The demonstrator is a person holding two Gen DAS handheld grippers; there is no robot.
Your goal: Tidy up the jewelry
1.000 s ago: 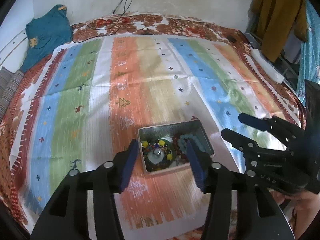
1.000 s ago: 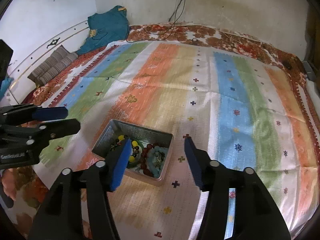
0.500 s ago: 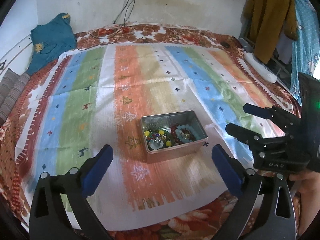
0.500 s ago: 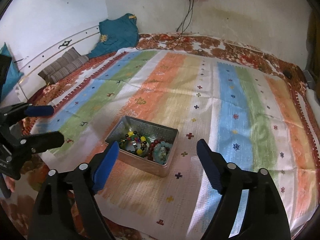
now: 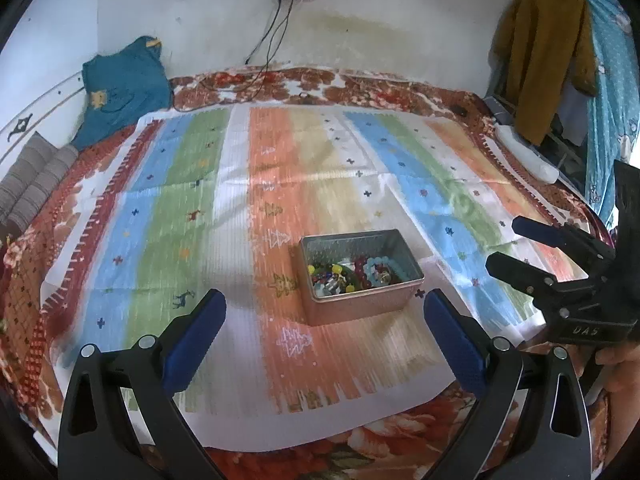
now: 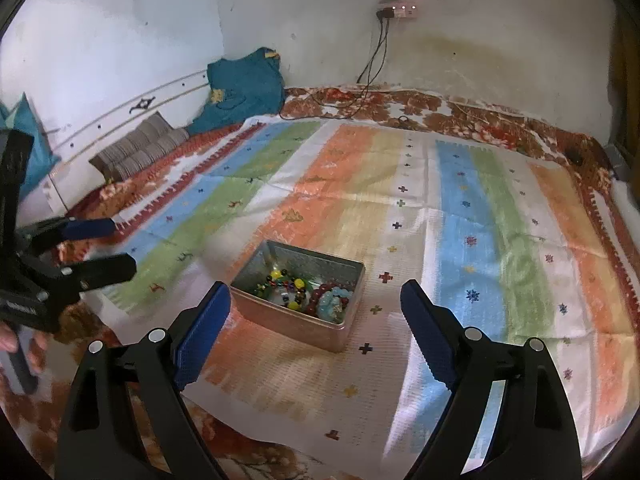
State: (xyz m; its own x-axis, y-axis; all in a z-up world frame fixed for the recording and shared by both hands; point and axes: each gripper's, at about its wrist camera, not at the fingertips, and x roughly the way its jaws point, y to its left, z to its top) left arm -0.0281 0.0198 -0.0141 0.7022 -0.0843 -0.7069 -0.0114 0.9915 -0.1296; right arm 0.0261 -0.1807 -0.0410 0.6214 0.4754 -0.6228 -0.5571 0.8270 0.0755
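Note:
A silver metal tin (image 5: 360, 309) stands on the striped cloth, lidless, with bead bracelets and other jewelry (image 5: 352, 276) piled inside: yellow, dark red and pale blue beads. My left gripper (image 5: 324, 298) hovers short of the tin, wide open and empty. In the right wrist view the same tin (image 6: 288, 320) and its beads (image 6: 304, 292) lie ahead of my right gripper (image 6: 315, 287), whose jaws are opening with nothing between the pads. Each gripper also shows in the other's view: the right gripper (image 5: 504, 242) to the tin's right, the left gripper (image 6: 120, 245) to its left.
The striped cloth (image 5: 280, 160) covers a floral bedsheet (image 5: 360, 88). A teal garment (image 5: 120, 88) and grey striped pillows (image 6: 136, 152) lie at the far left. Cables (image 5: 272, 40) hang from a wall socket. Clothes (image 5: 540, 52) hang at the right, above a white object (image 5: 524, 152).
Both grippers have opened from a half-closed stance to wide apart. Both have drawn back from the tin, which now sits farther ahead in each view.

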